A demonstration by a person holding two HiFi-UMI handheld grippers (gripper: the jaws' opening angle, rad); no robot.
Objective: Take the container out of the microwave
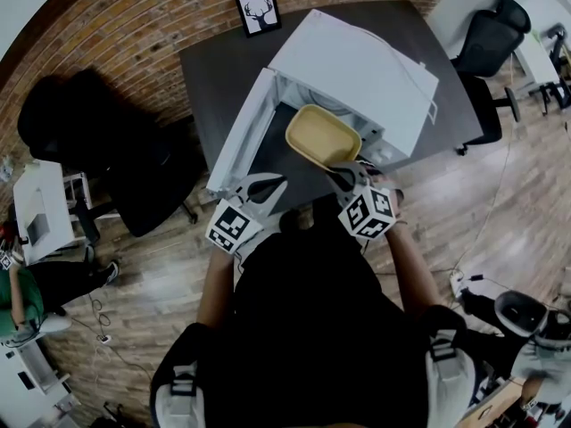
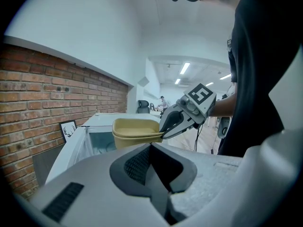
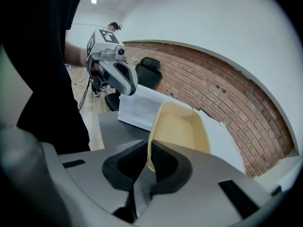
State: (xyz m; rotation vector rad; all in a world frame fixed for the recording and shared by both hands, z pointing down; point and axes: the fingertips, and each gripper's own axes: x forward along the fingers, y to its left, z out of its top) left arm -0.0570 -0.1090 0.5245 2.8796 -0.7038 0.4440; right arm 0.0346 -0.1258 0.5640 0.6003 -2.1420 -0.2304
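Observation:
An empty yellow container hangs level in front of the white microwave's open cavity, above the dark table. My right gripper is shut on its near rim. In the right gripper view, the container rises from the right gripper's closed pads. My left gripper sits to the left of the container, near the open door, shut with nothing in it. The left gripper view shows its own jaws together, with the container held by the right gripper beyond them.
The microwave door swings out to the left. A framed deer picture stands at the table's back edge by the brick wall. Black office chairs flank the table. A white desk and a seated person are at the far left.

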